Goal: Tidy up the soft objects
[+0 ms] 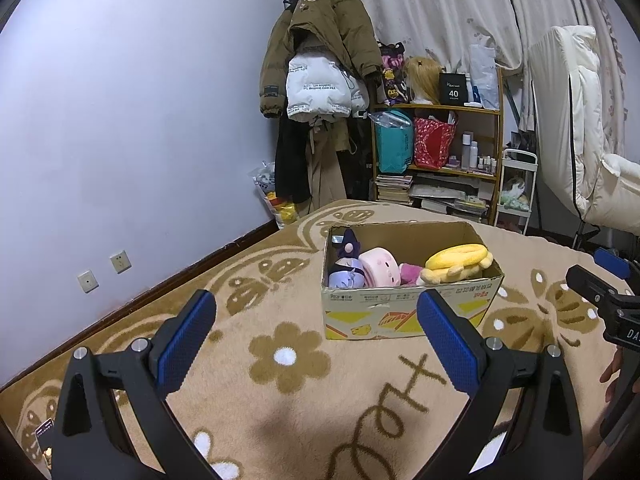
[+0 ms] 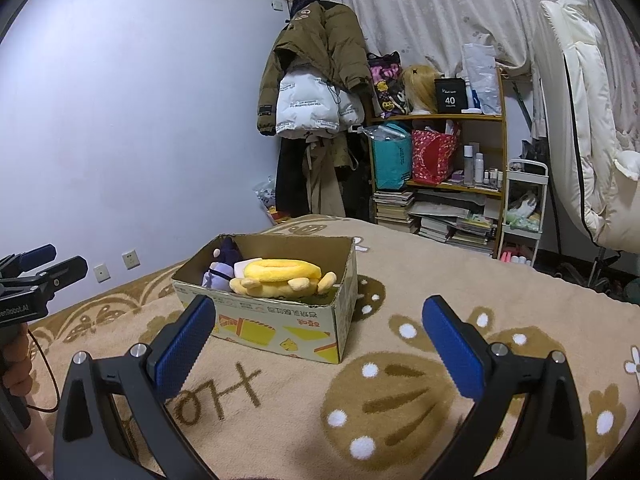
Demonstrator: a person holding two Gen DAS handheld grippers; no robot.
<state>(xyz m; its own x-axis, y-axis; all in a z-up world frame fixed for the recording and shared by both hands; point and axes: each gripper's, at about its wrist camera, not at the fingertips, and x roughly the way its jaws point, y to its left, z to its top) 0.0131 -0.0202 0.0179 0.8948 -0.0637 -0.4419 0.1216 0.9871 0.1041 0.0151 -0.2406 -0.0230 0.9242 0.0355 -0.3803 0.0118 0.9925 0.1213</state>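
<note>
**Both grippers wide open and empty; soft toys lie in the cardboard box**

The left gripper (image 1: 316, 340) has its jaws spread wide, with nothing between the blue pads (image 1: 186, 344); only the patterned blanket shows in the gap. The right gripper (image 2: 320, 344) stands the same way, its blue pads (image 2: 452, 348) far apart and holding nothing. Both hover above the beige blanket (image 1: 280, 420), short of the box and not touching it.

Just ahead of the jaws sits an open cardboard box (image 1: 376, 312) on the blanket. Inside it, seen from the left wrist, a purple plush (image 1: 347, 268) stands at the left end, a pink round plush (image 1: 380, 270) lies beside it, a small magenta plush (image 1: 410, 272) is next, and a yellow plush (image 1: 458, 262) fills the right end, rising near the rim. From the right wrist the yellow plush (image 2: 280, 276) lies nearest, partly hiding the others, with the purple plush (image 2: 220, 268) behind it at the far-left corner.

In the left wrist view the right gripper shows at the right edge, with part of a hand (image 1: 614, 368) below it.

Beyond the bed, a brown jacket (image 1: 320, 40) hangs over a white padded one against the wall, next to a wooden shelf (image 1: 440, 168) crowded with bags, bottles and stacked books. Curtains (image 1: 420, 4) hang behind the shelf.
</note>
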